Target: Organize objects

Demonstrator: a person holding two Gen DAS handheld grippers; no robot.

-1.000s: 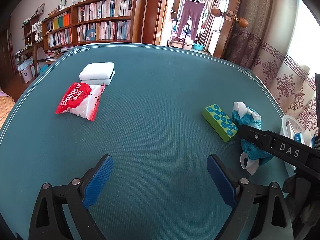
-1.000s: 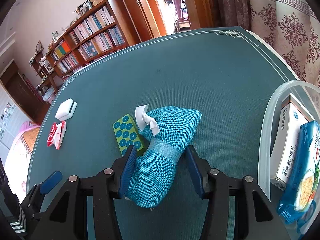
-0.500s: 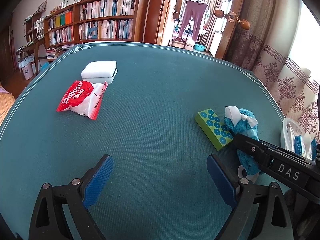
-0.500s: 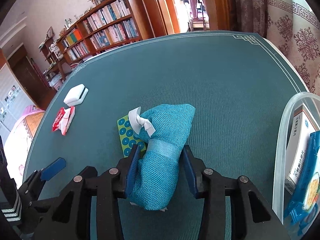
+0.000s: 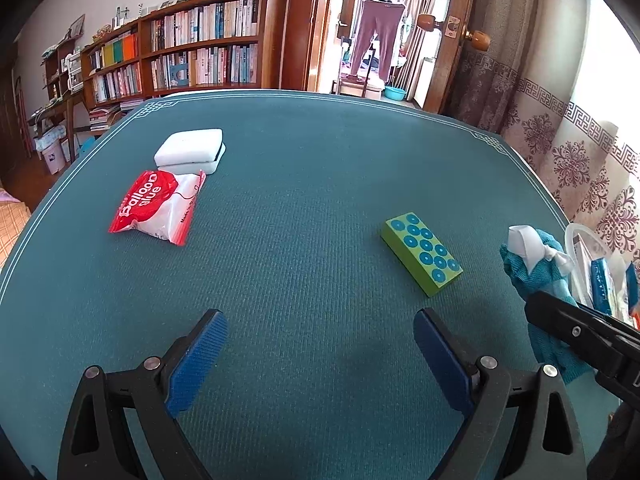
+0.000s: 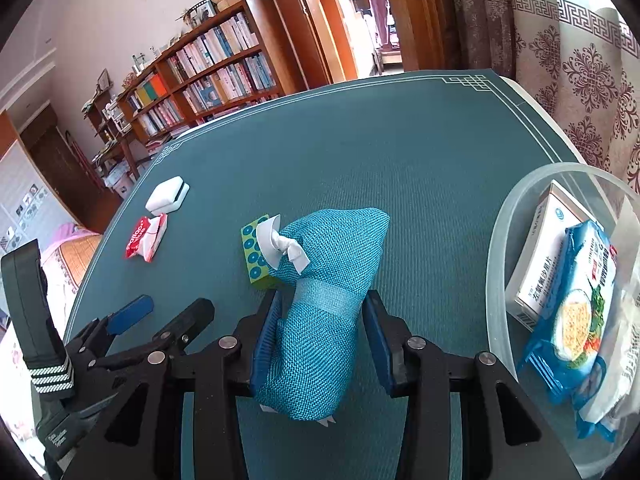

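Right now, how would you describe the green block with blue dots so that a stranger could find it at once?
Look at the teal cloth-covered table, on the side near the clear plastic tub. There a flat green rectangular block with blue dots lies by the teal woven pouch with a white ribbon. It alone is hard-edged and dotted; the red-and-white balloon packet and white case lie far across.

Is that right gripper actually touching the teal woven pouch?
Touching. The right wrist view shows the right gripper with both blue pads pressed against the teal woven pouch.
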